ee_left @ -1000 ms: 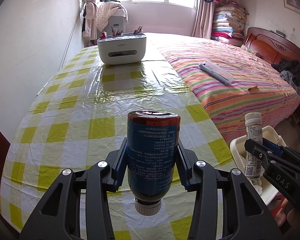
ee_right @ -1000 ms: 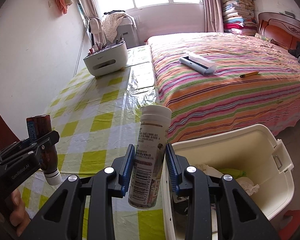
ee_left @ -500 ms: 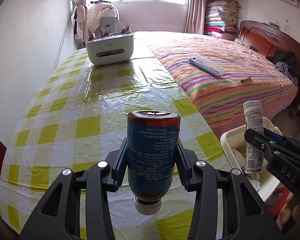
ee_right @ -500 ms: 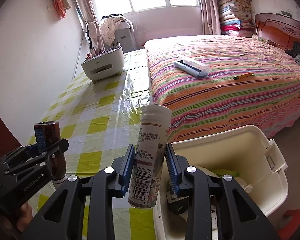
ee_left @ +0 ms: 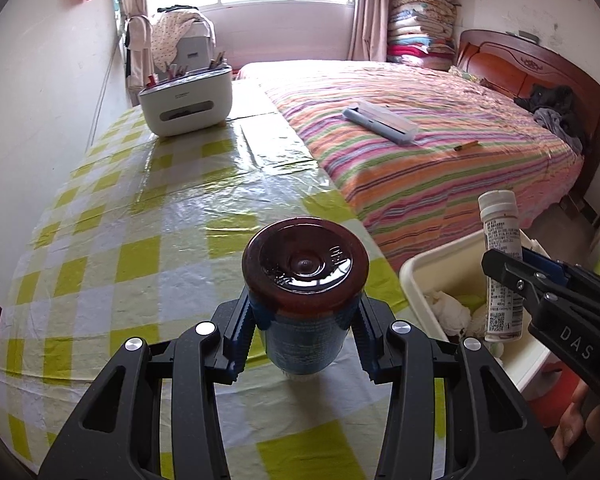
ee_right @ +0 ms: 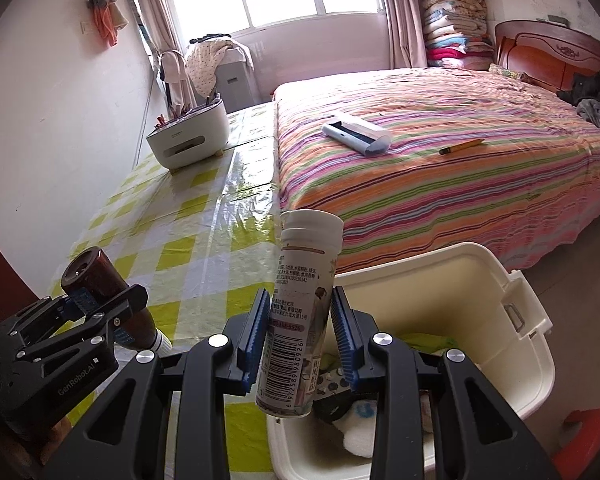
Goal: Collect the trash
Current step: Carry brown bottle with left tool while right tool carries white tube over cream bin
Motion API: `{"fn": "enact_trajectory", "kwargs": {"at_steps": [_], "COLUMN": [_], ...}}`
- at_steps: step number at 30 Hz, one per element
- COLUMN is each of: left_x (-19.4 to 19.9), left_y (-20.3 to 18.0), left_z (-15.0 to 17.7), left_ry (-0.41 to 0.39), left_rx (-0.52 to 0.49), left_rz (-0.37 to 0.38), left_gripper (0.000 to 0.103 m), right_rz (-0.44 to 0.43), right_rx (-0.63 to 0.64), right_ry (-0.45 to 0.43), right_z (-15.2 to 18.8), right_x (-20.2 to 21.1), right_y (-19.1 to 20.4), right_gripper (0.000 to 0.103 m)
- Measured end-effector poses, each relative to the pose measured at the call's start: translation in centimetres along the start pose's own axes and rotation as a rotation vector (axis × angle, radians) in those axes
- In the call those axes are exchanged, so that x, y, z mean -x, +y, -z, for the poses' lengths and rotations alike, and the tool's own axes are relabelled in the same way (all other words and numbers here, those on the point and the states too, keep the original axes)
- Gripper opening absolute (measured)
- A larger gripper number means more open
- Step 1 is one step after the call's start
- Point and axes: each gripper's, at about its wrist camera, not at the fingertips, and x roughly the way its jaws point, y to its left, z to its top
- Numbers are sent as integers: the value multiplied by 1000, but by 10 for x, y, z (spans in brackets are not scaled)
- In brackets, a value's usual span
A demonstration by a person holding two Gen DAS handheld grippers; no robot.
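Trash already lies in the cream plastic bin [ee_right: 500, 320] at near right. My right gripper [ee_right: 300, 332] pinches a white labelled tube [ee_right: 300, 312] over it; my left gripper [ee_left: 300, 332] clamps a brown glass bottle [ee_left: 305, 268] above the checked table [ee_left: 140, 220]. Both remain to drop.

You've tipped the brown bottle [ee_left: 305, 280] in your left hand-held gripper [ee_left: 304, 332] toward the camera, so you're now looking at its round base instead of the blue label. Both hand-held grippers drifted over toward the white bin [ee_right: 472, 276], and your right one [ee_right: 300, 332] now hangs the white tube [ee_right: 300, 312] over its near edge.
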Motion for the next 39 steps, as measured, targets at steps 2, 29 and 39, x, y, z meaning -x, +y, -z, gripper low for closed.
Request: {"fn": "enact_trajectory", "kwargs": {"at_steps": [2, 29, 39], "left_x": [-1, -5, -2], "left_y": [-6, -90, -112], "left_z": [1, -1, -8], "left_ry": [3, 1, -23], "left_rx": [-9, -121, -145], "left_rz": [6, 87, 102], "left_gripper": [42, 42, 42], "right_rz": [3, 94, 102], "right_rx": [-8, -131, -171], "right_ry": [-4, -17, -15], "right_z": [0, 3, 3], "right_x": [2, 23, 24], "right_y": [-4, -70, -92], "right_gripper": [31, 31, 31]}}
